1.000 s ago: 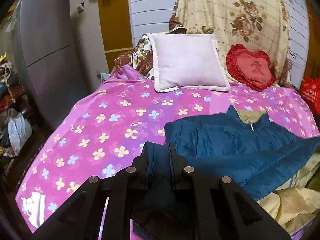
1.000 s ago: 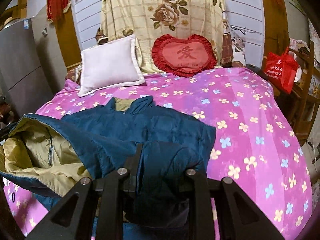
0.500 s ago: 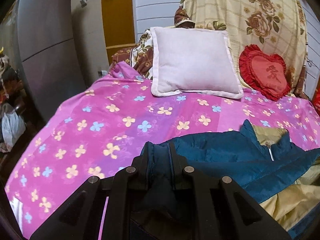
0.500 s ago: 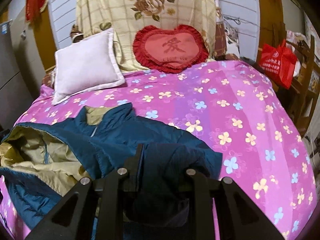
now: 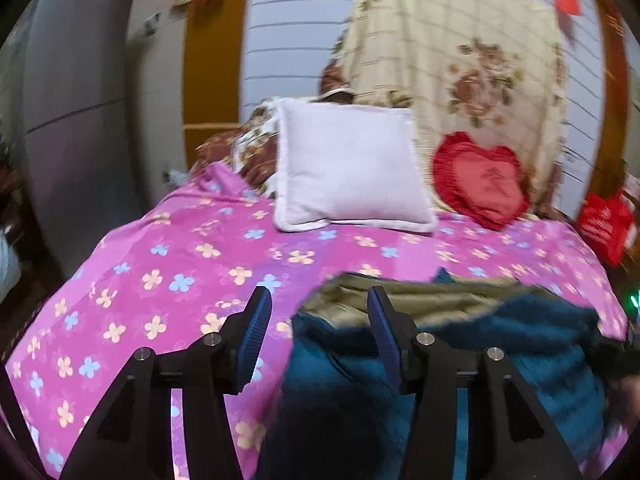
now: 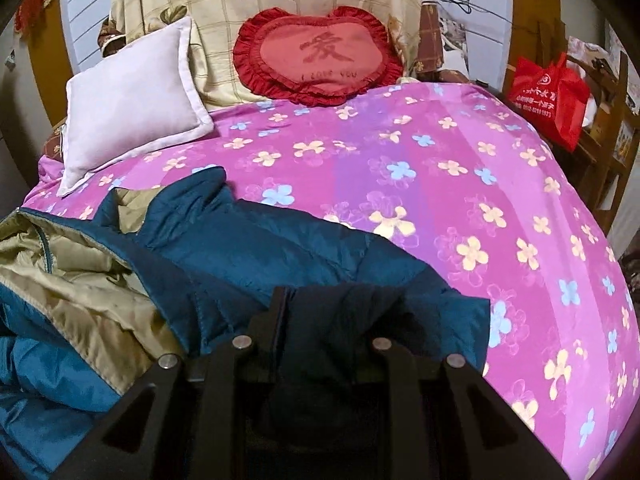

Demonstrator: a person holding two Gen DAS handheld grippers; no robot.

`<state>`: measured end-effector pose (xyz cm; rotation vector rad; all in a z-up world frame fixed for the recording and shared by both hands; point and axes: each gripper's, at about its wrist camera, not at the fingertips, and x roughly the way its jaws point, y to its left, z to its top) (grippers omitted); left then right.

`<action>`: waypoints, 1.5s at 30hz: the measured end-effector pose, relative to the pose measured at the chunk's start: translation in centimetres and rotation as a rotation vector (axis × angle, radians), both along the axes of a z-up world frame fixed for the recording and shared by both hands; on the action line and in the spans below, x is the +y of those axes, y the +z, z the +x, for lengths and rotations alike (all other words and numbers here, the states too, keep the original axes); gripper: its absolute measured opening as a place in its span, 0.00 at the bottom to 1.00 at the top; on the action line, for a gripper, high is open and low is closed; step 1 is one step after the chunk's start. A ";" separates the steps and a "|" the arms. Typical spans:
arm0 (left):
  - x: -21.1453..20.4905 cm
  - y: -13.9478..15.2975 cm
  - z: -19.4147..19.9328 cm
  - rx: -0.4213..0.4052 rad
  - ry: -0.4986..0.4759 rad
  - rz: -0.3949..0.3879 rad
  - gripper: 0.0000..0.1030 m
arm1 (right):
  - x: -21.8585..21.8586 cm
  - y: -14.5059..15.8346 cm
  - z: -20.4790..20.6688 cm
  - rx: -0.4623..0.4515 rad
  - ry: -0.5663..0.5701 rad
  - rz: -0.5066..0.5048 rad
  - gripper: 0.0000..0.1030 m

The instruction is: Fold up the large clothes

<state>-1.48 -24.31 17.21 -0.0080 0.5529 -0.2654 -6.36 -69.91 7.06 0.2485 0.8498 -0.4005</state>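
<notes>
My left tongs (image 5: 316, 320) have let go since half a second ago: the jaws that were pinched on blue fabric now stand wide apart, with nothing between them but the pink flowered bedspread (image 5: 168, 280) and the jacket's near edge. The blue padded jacket (image 5: 520, 344) has dropped in a heap just right of those tongs, its khaki lining (image 5: 420, 304) turned upward; this view is blurred. My right tongs (image 6: 328, 320) remain narrow, clamped on a bunched fold of the jacket (image 6: 280, 248), which lies on the near left part of the bedspread (image 6: 480, 184), collar pointing toward the white pillow (image 6: 132, 104). The lining (image 6: 72, 288) shows open at the jacket's left side. Beyond the jacket, the white pillow and a red heart cushion (image 6: 320, 56) lean against a rose-patterned quilt (image 6: 240, 0) at the head of the bedspread. A red bag (image 6: 552, 96) sits off its far right edge.
</notes>
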 end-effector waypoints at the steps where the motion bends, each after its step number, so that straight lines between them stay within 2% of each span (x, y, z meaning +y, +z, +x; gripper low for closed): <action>1: -0.3 -0.2 -0.6 -0.002 -0.021 0.012 0.31 | 0.0 0.1 0.0 0.002 -0.003 0.004 0.23; 4: -2.3 -2.1 -1.7 0.047 -0.073 0.064 0.31 | 0.1 1.3 -0.5 -0.007 -0.007 0.018 0.26; 7: -4.5 -4.5 -1.5 0.099 -0.081 0.118 0.31 | 0.1 3.9 -2.7 -0.121 0.008 0.063 0.50; 8: -5.0 -5.1 -1.5 0.107 -0.079 0.126 0.31 | 0.2 4.7 -3.4 -0.153 0.016 0.077 0.64; 9: -5.5 -5.6 -1.4 0.117 -0.076 0.135 0.31 | 0.4 5.6 -4.2 -0.182 0.025 0.082 0.67; 12: -6.6 -6.9 -1.1 0.137 -0.064 0.151 0.31 | 1.9 8.5 -6.9 -0.259 0.053 0.025 0.73; 17: -7.0 -8.2 -0.2 0.171 -0.020 0.150 0.31 | 5.2 11.3 -9.5 -0.388 0.148 -0.039 0.73; 18: -7.1 -8.3 0.0 0.176 -0.012 0.149 0.31 | 6.0 11.2 -9.2 -0.389 0.187 -0.028 0.74; 21: -7.2 -8.5 0.6 0.179 0.011 0.146 0.31 | 9.2 9.2 -6.1 -0.262 0.303 -0.034 0.73; 25: -7.1 -8.7 1.8 0.194 0.031 0.141 0.31 | 12.8 6.0 -1.4 -0.165 0.388 -0.072 0.73; 30: -6.5 -9.6 3.9 0.231 0.048 0.130 0.31 | 13.9 2.8 5.1 -0.053 0.341 -0.120 0.73; 34: -6.1 -10.1 4.7 0.220 0.048 0.098 0.31 | 13.1 0.0 7.9 0.019 0.284 -0.109 0.74; 39: -6.4 -10.1 4.6 0.222 0.042 0.129 0.31 | 13.0 -1.0 8.0 0.020 0.254 -0.114 0.74; 42: -6.1 -9.4 4.5 0.222 0.034 0.126 0.31 | 12.7 0.3 6.5 0.014 0.273 -0.094 0.74; 45: -5.6 -8.7 5.0 0.214 0.057 0.128 0.31 | 11.7 2.8 3.7 -0.042 0.292 -0.100 0.75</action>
